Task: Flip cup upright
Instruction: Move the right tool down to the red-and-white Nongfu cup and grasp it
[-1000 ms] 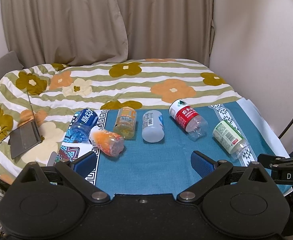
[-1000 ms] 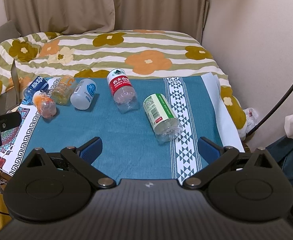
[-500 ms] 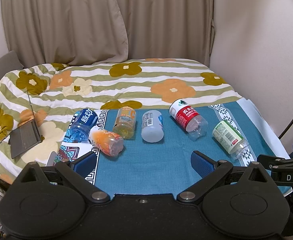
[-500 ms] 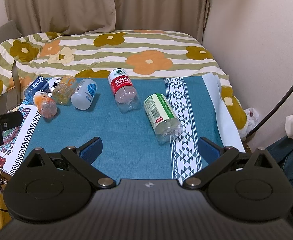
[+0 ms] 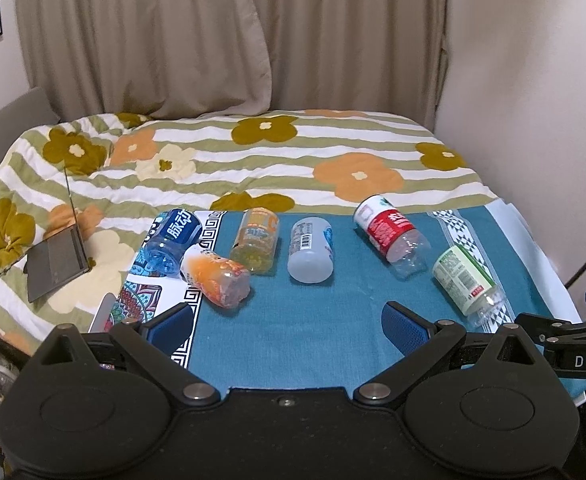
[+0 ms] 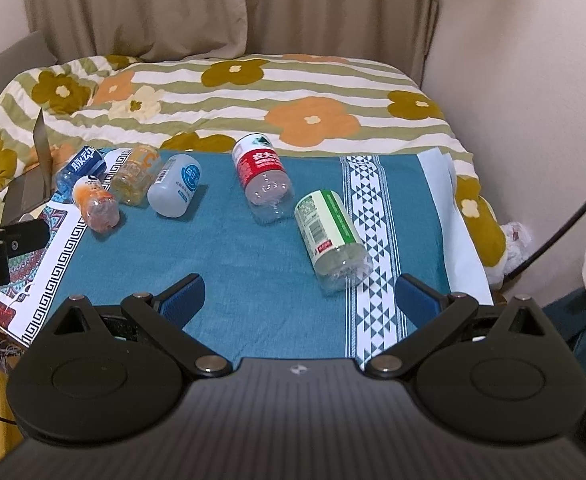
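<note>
Several cut-bottle cups lie on their sides on a teal cloth [image 5: 313,320]: blue [image 5: 172,240], orange [image 5: 217,276], amber [image 5: 256,246], white [image 5: 310,249], red-labelled [image 5: 391,230] and green-labelled [image 5: 467,278]. My left gripper [image 5: 287,326] is open and empty, held short of the row. My right gripper [image 6: 299,298] is open and empty, just short of the green-labelled cup [image 6: 331,232]; the red-labelled cup [image 6: 263,174] and white cup [image 6: 174,190] lie beyond.
A flowered, striped quilt [image 5: 253,160] covers the bed behind the cloth. An open laptop [image 5: 59,256] sits on the quilt at left. Curtains and a wall stand behind and to the right. The right gripper's body [image 5: 573,344] shows at the right edge of the left wrist view.
Both grippers have crept slightly forward and right; the cups have not moved. Both stay open.
</note>
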Motion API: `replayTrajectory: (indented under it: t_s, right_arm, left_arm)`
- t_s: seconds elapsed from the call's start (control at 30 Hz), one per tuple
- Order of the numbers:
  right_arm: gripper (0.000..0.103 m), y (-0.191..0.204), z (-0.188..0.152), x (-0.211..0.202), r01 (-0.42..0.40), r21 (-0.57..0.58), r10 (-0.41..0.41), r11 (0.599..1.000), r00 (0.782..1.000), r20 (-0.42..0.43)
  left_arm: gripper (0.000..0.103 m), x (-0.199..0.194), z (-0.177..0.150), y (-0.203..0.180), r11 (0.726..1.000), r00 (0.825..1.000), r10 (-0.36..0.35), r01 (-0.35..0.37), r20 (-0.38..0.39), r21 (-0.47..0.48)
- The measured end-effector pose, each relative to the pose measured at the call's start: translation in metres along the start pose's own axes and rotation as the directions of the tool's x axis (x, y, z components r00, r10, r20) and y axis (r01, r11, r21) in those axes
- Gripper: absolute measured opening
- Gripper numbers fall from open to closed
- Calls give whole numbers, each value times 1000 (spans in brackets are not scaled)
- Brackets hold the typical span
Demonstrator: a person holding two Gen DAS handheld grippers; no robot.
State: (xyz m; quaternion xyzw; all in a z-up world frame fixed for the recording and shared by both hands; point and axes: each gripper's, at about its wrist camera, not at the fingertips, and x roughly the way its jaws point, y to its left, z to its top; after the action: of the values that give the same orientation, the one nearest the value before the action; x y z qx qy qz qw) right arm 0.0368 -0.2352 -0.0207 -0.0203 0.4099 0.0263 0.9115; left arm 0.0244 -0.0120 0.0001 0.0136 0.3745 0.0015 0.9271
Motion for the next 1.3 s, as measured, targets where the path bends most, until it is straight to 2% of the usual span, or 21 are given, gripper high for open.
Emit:
replayTrajectory:
  t_s: [0.17,0.43,0.7,1.0,1.23,1.3]
  right_arm:
    - [103,-13,23,22,-30,-61,30,998,1000,-1]
    - [103,-26,75,90,-65,-121,61,990,997,-39]
    - [103,-11,112,164,-98,-150,81,984,990,-118]
    - [103,11,136,237,-146,-146,112,978,969,-222]
    - [103,24,141,271,-155,-147,112,977,957,-268]
    - [94,26,141,278,-159,-148,112,976,952,-285]
  left_arm:
    - [102,14,7,-5,998,999,36,-37,-21,-41]
    - [102,42,15,-1,994,995,73,-78,-74,-80]
    - [102,89,27,11,994,987,51,-65,-150,-87]
    - [102,137,42,25,996,977,22,-40,-212,-81]
    - [102,159,50,37,996,970,5,-27,-241,-87]
    - [102,164,52,38,996,969,3,-25,-247,-88]
